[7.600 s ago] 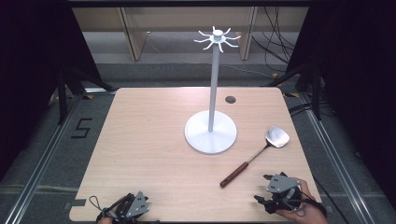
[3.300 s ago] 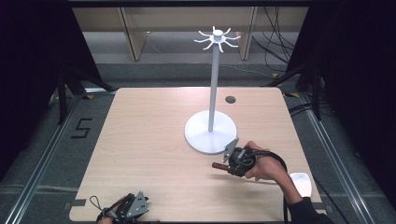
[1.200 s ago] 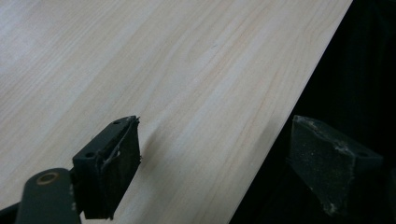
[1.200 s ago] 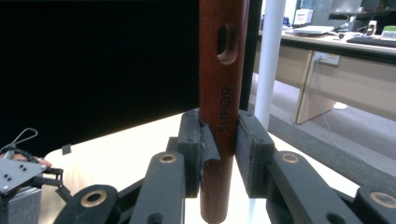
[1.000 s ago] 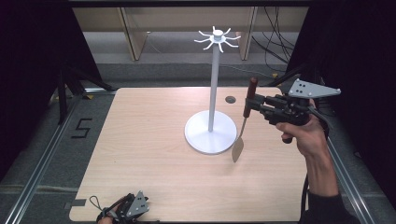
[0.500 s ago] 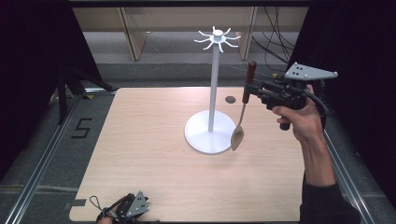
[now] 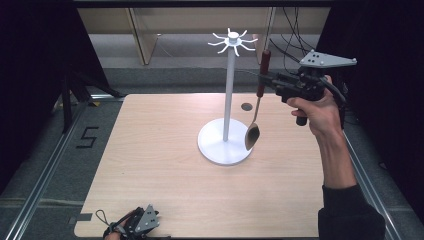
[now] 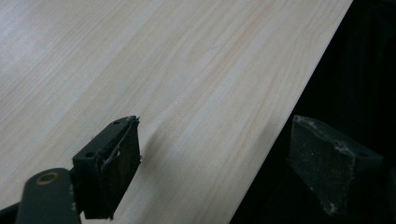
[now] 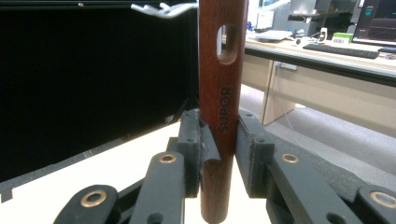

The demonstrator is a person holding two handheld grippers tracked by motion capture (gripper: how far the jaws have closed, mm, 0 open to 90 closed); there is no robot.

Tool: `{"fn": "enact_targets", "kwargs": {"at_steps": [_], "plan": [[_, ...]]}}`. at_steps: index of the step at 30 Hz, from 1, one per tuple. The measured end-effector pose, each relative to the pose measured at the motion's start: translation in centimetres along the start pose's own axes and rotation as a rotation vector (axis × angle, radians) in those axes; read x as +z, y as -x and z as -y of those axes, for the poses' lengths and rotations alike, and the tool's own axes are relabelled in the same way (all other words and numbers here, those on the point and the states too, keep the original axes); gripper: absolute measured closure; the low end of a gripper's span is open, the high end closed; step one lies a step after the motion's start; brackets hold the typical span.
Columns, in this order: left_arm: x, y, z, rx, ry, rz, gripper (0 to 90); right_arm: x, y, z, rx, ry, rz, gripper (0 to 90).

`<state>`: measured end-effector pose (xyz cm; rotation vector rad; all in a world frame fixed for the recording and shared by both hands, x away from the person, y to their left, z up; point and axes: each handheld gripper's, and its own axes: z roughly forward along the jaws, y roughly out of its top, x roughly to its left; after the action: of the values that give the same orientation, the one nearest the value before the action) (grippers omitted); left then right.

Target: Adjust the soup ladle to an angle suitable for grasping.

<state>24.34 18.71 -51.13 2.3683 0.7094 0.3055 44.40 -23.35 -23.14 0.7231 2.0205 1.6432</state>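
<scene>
The right gripper (image 7: 263, 80) is clamped on the wooden handle of the spatula (image 7: 256, 107), which hangs upright with its blade low over the rack's (image 7: 228, 90) base and its hanging hole (image 9: 227, 43) at the top. The hooks (image 7: 233, 40) lie at about ten o'clock from the handle top, near but apart, so the hole must go up and across. The left gripper (image 7: 136, 225), jaws wide and empty, rests at the table's (image 7: 150, 150) near edge, much farther off — how far the hole sits from a hook's tip is hard to judge.
</scene>
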Motion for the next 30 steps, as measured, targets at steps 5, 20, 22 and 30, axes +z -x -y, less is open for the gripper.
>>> {"fn": "enact_targets", "kwargs": {"at_steps": [5, 20, 22, 30], "plan": [[0.0, 0.0, 0.0, 0.003, 0.000, 0.002, 16.2, 0.3, -0.1, -0.7, -0.009, -0.002, 0.005, 73.9], [0.0, 0.0, 0.0, 0.004, 0.000, 0.002, 16.1, 1.7, -0.1, -1.5, 0.015, -0.019, -0.012, 73.8], [0.0, 0.0, 0.0, 0.002, 0.001, 0.000, 16.2, 1.9, -0.1, -1.5, 0.017, -0.019, -0.009, 73.8], [0.0, 0.0, 0.0, 0.004, -0.002, 0.003, 16.1, 1.7, 0.0, -1.8, 0.029, -0.027, -0.017, 73.8]]}}
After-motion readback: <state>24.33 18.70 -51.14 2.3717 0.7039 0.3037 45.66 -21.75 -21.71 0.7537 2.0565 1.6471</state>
